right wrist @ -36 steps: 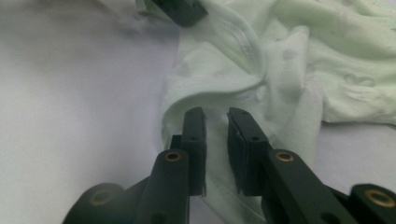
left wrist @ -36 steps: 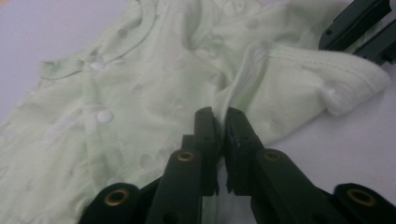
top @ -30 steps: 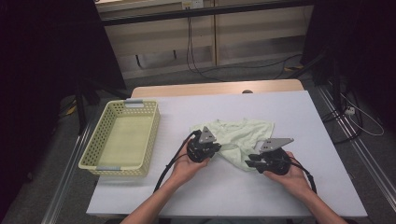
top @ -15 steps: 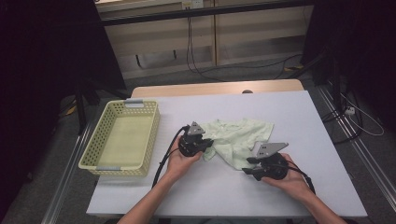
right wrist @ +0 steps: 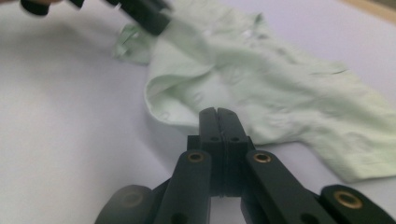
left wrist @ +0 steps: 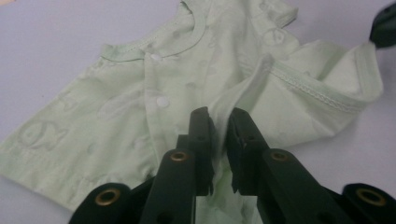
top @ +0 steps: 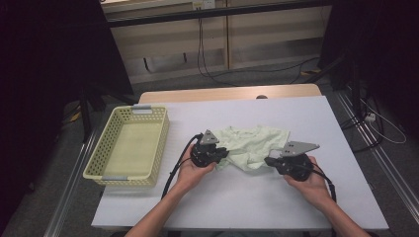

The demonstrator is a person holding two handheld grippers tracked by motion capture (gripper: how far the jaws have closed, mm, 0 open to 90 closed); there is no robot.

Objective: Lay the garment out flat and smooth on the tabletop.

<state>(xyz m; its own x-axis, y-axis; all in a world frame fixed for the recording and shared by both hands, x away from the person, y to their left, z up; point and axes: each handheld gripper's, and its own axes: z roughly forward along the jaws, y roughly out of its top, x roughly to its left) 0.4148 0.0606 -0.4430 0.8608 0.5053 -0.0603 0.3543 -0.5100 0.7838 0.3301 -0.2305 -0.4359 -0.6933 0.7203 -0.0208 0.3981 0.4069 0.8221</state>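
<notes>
We see a white surface with a pale wooden edge at its far side, standing in a dim room; behind it are light cabinet panels with dark cables hanging down and trailing over the grey floor. A cream perforated basket sits at the surface's left side, well apart from the work.

The pale green baby shirt lies crumpled at the middle of the surface, between our two hands. Our left tongs are nearly closed and pinch a raised fold of the shirt's cloth between the jaws. Our right tongs have just been closing and now stand pressed together at the shirt's near edge; whether any cloth is caught between them we cannot tell, since no fabric shows in the seam.

In the right gripper view the far tongs are blurred. The shirt's lower hem is cut off in the left gripper view, and its faint printed figures are hard to make out.
</notes>
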